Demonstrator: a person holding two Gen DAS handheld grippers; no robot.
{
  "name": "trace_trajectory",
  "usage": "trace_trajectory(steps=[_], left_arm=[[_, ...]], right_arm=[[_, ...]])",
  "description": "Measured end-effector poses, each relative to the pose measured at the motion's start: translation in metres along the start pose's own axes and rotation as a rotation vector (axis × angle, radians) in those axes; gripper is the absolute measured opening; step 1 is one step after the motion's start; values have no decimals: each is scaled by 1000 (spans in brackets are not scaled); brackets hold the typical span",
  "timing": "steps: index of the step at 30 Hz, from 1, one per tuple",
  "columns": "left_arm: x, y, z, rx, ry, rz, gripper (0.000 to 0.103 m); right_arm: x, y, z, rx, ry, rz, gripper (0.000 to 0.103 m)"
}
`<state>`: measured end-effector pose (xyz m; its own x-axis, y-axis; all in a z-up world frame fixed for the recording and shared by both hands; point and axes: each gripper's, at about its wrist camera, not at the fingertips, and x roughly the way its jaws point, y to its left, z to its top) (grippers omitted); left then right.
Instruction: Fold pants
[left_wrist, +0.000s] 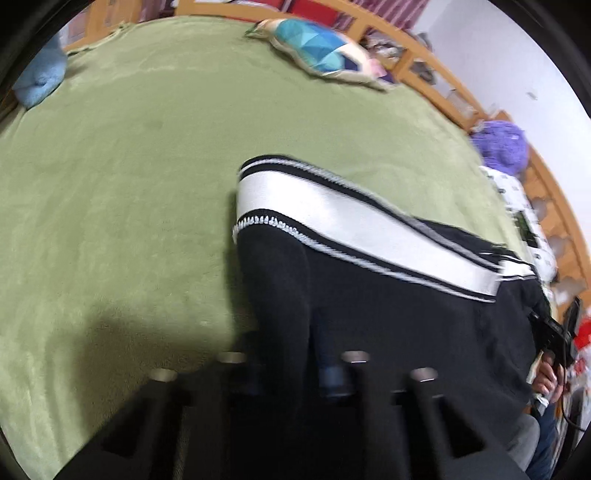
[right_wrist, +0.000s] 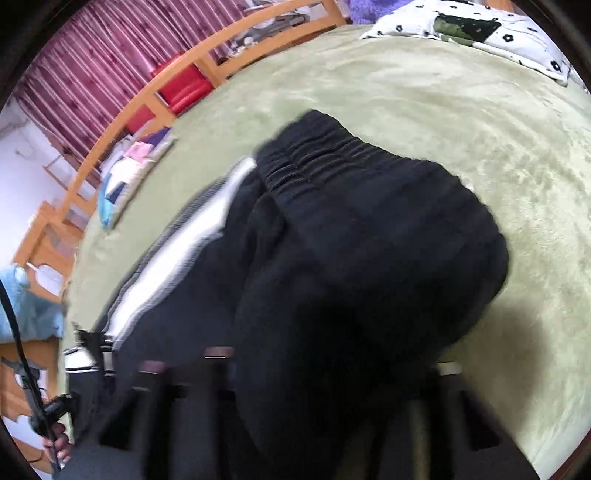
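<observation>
Bedroom — green-blanketed bed (left_wrist: 129, 184), pillow (left_wrist: 325, 51), curtains (right_wrist: 110, 55).

Black pants (left_wrist: 388, 314) with a white, black-edged side stripe lie on a plain green blanket (left_wrist: 129, 184).

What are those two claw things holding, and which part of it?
Both hold the black pants. The left gripper pinches the leg end by the white stripe; the right gripper pinches dark fabric below the gathered waistband.
</observation>
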<state>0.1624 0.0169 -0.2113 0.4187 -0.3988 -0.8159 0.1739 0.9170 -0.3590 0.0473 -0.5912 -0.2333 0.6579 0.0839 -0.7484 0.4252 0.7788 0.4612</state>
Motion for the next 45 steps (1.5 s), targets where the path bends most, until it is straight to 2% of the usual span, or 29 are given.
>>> trace_trajectory(steps=[2,4,9,11,14,19,22,25,26,27,28,29,30,32,33,35,37,40,42,43,45], left_arm=[[-15,2,3,-14,-22,-29,10],[-37,7,7,-57,-46,-105,10],[-77,14,16,-51,-92,-143,10],[-92,20,21,-45,-112,-135,10],[-123,46,31,-64,-158,-87,10],[-160,92,39,-90,-211,14,10],[-152,123,34,-125,-195,73,11],[-125,146,25,-180,-134,112,16],[-115,150,22,-185,-113,171,21],[-105,153,20,-179,-94,263,30],[-98,155,17,-162,-74,339,31],[-93,155,16,-151,-60,375,31],[-93,155,13,-149,-57,384,32],[-100,153,6,-151,-64,378,39],[-106,150,3,-151,-75,386,45],[-121,142,-6,-132,-119,400,52],[-135,134,-18,-99,-154,384,63],[-137,129,-37,-96,-146,334,64],[-125,127,-56,-105,-109,313,64],[-117,126,-64,-103,-82,322,63],[-109,121,-83,-77,-107,393,65]], right_arm=[[-18,21,2,-34,-53,-35,17],[-41,54,3,-96,-116,-65,16],[-90,123,13,-123,-228,25,16],[-104,154,17,-140,-255,69,16],[-113,189,14,-163,-251,146,16],[-105,244,0,-215,-237,257,16],[-73,251,-10,-230,-173,256,18],[-16,237,-24,-217,-17,203,21],[2,230,-30,-214,26,158,23],[19,222,-35,-219,64,79,25],[36,213,-40,-222,116,10,26],[46,202,-42,-197,165,-11,26],[52,183,-46,-116,207,37,27],[45,167,-48,-47,208,92,32],[39,167,-50,-58,204,75,34],[29,172,-53,-98,190,38,37],[14,182,-59,-160,157,-12,41],[-10,190,-66,-242,92,-71,41],[-28,191,-74,-264,57,-92,41],[-34,195,-77,-283,39,-106,41],[-45,208,-85,-335,12,-122,41]])
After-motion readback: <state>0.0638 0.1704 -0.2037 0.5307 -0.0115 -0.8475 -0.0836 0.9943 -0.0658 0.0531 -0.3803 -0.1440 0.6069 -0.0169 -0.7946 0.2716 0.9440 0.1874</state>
